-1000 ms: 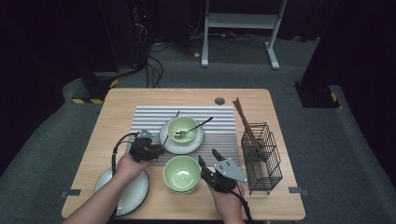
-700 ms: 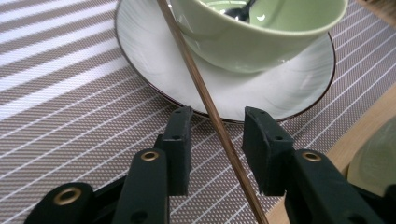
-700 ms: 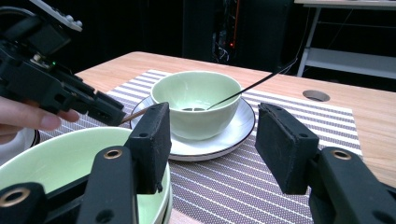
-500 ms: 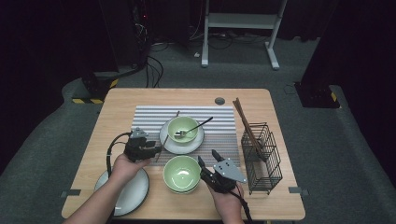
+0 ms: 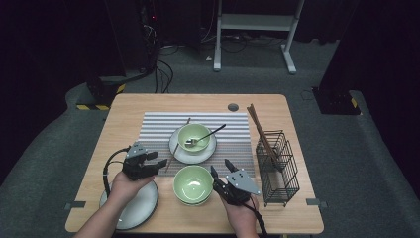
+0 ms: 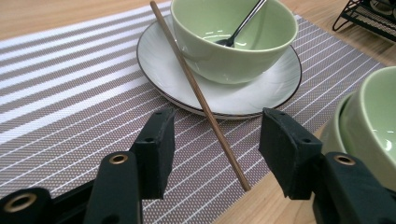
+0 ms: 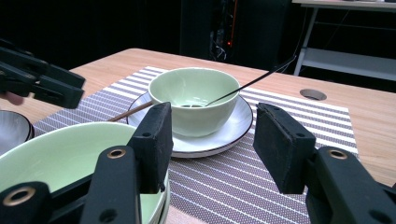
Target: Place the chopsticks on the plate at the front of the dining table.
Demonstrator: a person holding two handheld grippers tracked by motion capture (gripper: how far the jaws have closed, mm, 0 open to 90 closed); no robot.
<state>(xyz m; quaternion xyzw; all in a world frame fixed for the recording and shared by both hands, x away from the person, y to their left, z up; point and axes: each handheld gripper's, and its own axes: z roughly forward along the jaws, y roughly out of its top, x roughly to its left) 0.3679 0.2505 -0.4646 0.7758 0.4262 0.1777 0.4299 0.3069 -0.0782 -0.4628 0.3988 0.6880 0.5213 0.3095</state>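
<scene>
**A thin stick that will want to roll away**

The thing I am working with is the chopstick point(image 6: 201, 98). In the left gripper view it runs from the top middle of the frame down to the lower middle. Its far part leans on the rim of the white plate point(image 6: 154, 70), right beside the green bowl point(image 6: 233, 37). Its near tip sits where the striped mat point(image 6: 70, 121) meets the bare wood.

I think it is very light, stiff and smooth. It is round, so it may roll or slip if I pinch it badly. It will not break easily, but it could knock the plate. I would take hold near the low end, where it lies over the mat and there is room around it.

My left gripper point(image 6: 217, 140) is open. Its jaws have just been opening, and the stick lies between them, but the pads do not touch it.

My right gripper point(image 7: 212, 140) is open too and holds nothing. It waits in the lower middle of the high view, just beside the stacked green bowls point(image 5: 192, 184). A spoon point(image 7: 247, 84) rests in the far bowl. More chopsticks stand in the wire rack point(image 5: 277, 166) at the right.
</scene>
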